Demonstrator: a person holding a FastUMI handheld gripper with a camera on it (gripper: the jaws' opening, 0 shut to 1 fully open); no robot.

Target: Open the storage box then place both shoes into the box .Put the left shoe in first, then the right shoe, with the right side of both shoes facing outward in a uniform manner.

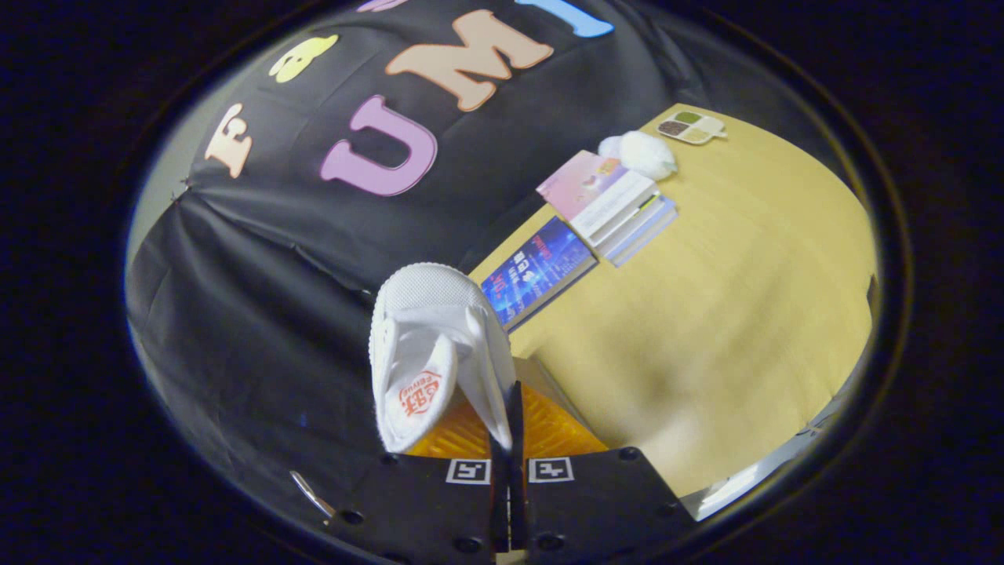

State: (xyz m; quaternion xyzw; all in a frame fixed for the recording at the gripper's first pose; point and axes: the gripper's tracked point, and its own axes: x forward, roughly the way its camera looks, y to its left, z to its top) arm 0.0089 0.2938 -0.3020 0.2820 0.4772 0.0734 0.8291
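White mesh shoe point(427, 353) hangs right at the tool point(509, 439), its fingers pressed together on the thin collar edge, pinching it. The shoe rises ahead of the fingers, toe up, opening facing the camera, a red logo on the insole. It's soft and rounded, with a perforated knit upper. Just under it, beside the fingers, there's a ribbed orange box point(549, 431). Beyond lies the pale wooden surface point(745, 314), with a glossy blue book point(537, 271), a stack of books point(620, 208), a second white shoe point(639, 153) and a small palette point(692, 127) near the far edge.
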